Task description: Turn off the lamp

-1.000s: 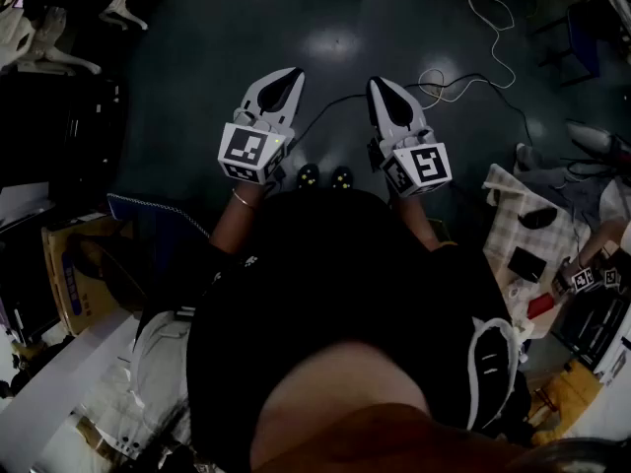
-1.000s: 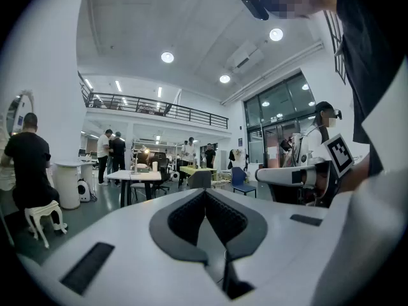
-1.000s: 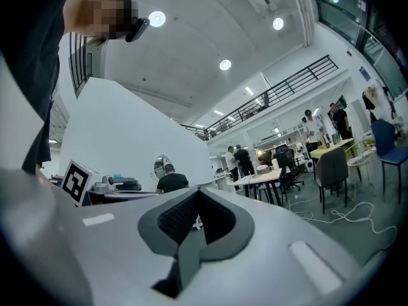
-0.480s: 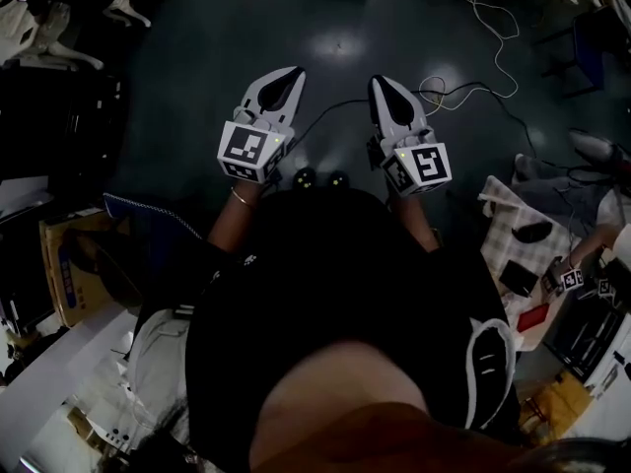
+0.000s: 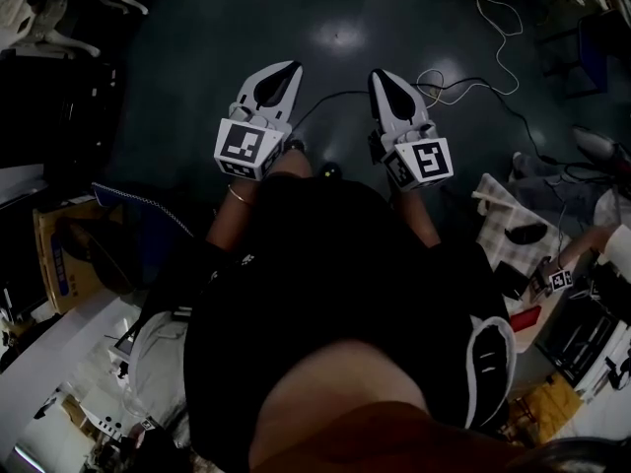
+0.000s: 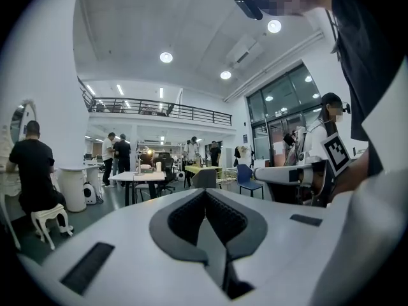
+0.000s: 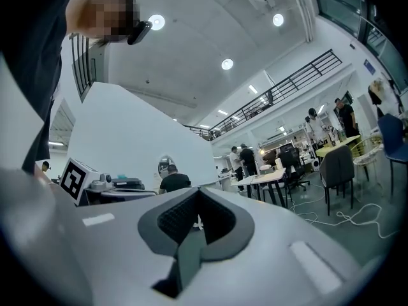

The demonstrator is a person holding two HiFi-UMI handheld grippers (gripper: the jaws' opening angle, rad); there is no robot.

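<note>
In the head view my left gripper (image 5: 284, 70) and my right gripper (image 5: 380, 75) are held side by side at waist height over the dark floor, pointing ahead. Both are shut with nothing between the jaws. The left gripper view shows its closed jaws (image 6: 204, 193) aimed at a far white table (image 6: 137, 177), where a small lit lamp (image 6: 148, 152) glows among standing people. From the right gripper view, past that gripper's closed jaws (image 7: 196, 193), the same lamp glow (image 7: 261, 152) shows far off above a table. Neither gripper is anywhere near the lamp.
Loose cables (image 5: 463, 77) lie on the floor ahead to the right. A checked cloth (image 5: 518, 215) with gear is at the right, a cardboard box (image 5: 59, 264) at the left. A person sits on a stool (image 6: 29, 171). Chairs (image 7: 338, 167) stand by the tables.
The person carrying the grippers has stepped forward, so their shoes and the floor clutter have shifted in the head view. Both grippers kept their pose and stayed shut.
</note>
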